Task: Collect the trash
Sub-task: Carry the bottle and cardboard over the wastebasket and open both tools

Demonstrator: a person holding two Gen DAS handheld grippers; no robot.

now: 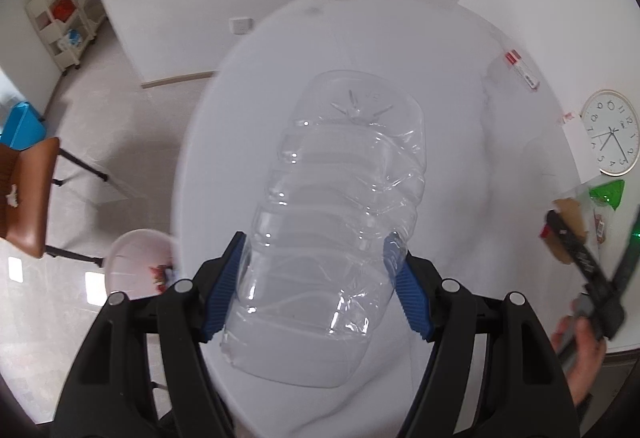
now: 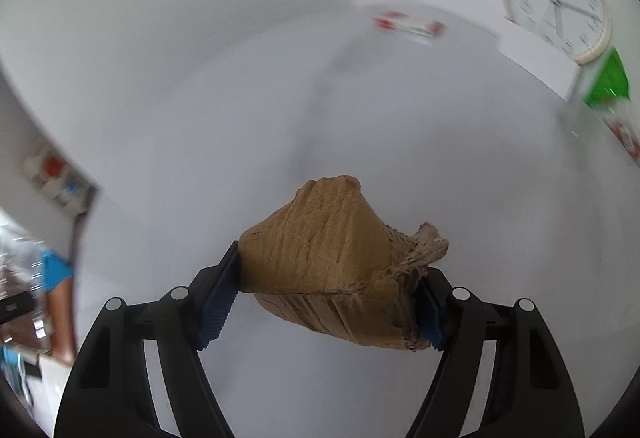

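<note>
A: Left gripper (image 1: 316, 278) is holding a clear plastic bottle (image 1: 340, 206), crushed and empty. Both blue pads (image 1: 222, 290) press on its sides, and the bottle hangs above the white counter (image 1: 460, 158), its base pointing away from the camera

B: And the right gripper (image 2: 326, 294)?

A: It is clamped on a torn piece of brown cardboard (image 2: 332, 258), which sits between the two pads, also above the counter. From the left wrist view I see this same gripper at the right edge, with a hand (image 1: 580, 354) behind it

B: What lies around them on the counter?

A: At the far side there is a small clear packet with a red and white label (image 1: 520, 68). More to the right a white wall clock (image 1: 610, 132) lies flat, and near it a wrapper with a green part (image 1: 608, 192). The picture is blurred there, so I cannot tell more

B: And beside the counter?

A: On the floor at the left stands a pale pink bin (image 1: 136, 262) with some red thing inside, just beside the counter edge. Further away are a brown chair (image 1: 28, 198) and a cream shelf cart (image 1: 64, 22) against the wall
</note>
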